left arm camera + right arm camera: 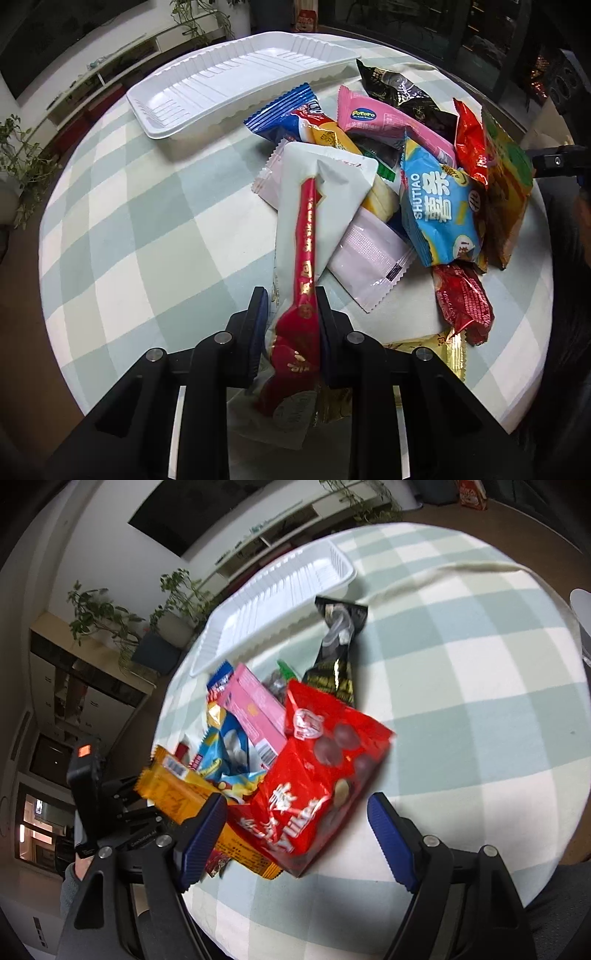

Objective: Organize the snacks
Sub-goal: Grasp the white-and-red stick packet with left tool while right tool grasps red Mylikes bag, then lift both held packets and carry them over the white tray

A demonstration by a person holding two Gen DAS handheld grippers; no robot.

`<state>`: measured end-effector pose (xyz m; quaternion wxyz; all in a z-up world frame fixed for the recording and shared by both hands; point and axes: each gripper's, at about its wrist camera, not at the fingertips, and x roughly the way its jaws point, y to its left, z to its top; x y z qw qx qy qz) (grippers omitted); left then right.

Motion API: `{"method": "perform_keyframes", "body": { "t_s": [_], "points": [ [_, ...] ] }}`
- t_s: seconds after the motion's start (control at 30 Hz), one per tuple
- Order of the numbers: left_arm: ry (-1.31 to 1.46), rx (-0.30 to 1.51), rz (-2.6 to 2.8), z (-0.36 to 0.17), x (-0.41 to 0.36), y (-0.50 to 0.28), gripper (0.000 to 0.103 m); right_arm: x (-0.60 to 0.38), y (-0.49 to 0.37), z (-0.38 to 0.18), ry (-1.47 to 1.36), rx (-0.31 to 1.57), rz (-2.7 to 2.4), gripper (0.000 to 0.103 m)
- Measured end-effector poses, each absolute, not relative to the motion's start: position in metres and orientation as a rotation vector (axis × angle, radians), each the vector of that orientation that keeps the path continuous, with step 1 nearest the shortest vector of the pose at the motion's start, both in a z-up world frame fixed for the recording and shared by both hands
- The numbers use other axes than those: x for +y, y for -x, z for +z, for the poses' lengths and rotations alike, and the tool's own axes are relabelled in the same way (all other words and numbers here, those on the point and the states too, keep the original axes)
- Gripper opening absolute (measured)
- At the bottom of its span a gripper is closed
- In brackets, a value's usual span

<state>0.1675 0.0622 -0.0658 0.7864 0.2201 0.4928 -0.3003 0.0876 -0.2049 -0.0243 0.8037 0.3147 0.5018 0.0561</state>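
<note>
Snacks pile (406,177) sits on the checked worktop (147,240), right of centre in the left wrist view. Nearest: left hand-held gripper (291,317), jaws closed tight on a white packet with red strip (314,206); the packet's near end is pinched between the blue pads, and its far end lies over a pale pink packet (373,258). Gold wrapper (443,354) lies just right of that gripper, with a dark red wrapper (465,299) beside it. Further in: blue SHUTIAO bag (439,210), leaning against an orange-green bag (506,184). Behind those, a pink Pororo packet (384,122), a blue-red packet (291,114) and a black packet (406,96). Farthest: white plastic tray (229,88), on the worktop just beyond the pile, apart from the grasped packet. Right wrist view, slightly blurred: right hand-held gripper (297,834) is wide open, holds nothing, fingers either side of a big red bag (314,775) at the pile's near edge; can't tell if the pads touch it. Orange packet (184,794) against the left finger. Beyond: blue bag (229,746), pink box-like packet (255,705), black packet (336,646), then the tray (280,590) at the far worktop (480,664) edge. Left gripper body visible at left of this view.
</note>
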Motion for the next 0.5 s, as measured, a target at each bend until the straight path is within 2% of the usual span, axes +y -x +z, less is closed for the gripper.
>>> {"method": "perform_keyframes", "body": {
  "t_s": [0.2,0.3,0.33,0.4,0.47,0.5],
  "points": [
    [-0.462,1.062,-0.650,-0.066,0.063,-0.167,0.022,-0.208,-0.096,-0.036,-0.694,1.095,0.116,0.079],
    [-0.448,1.067,-0.650,-0.065,0.065,-0.167,0.022,-0.210,-0.095,-0.038,-0.692,1.083,0.112,0.067],
    [-0.445,1.069,-0.647,-0.065,0.065,-0.168,0.022,-0.211,-0.095,-0.039,-0.695,1.088,0.109,0.058],
    [-0.442,1.072,-0.642,-0.065,0.064,-0.168,0.022,-0.214,-0.093,-0.040,-0.710,1.080,0.123,0.056],
    [-0.437,1.075,-0.639,-0.065,0.065,-0.169,0.022,-0.212,-0.093,-0.040,-0.696,1.085,0.134,0.047],
    [-0.436,1.076,-0.639,-0.065,0.064,-0.169,0.022,-0.212,-0.093,-0.041,-0.702,1.083,0.142,0.045]
  ]
}}
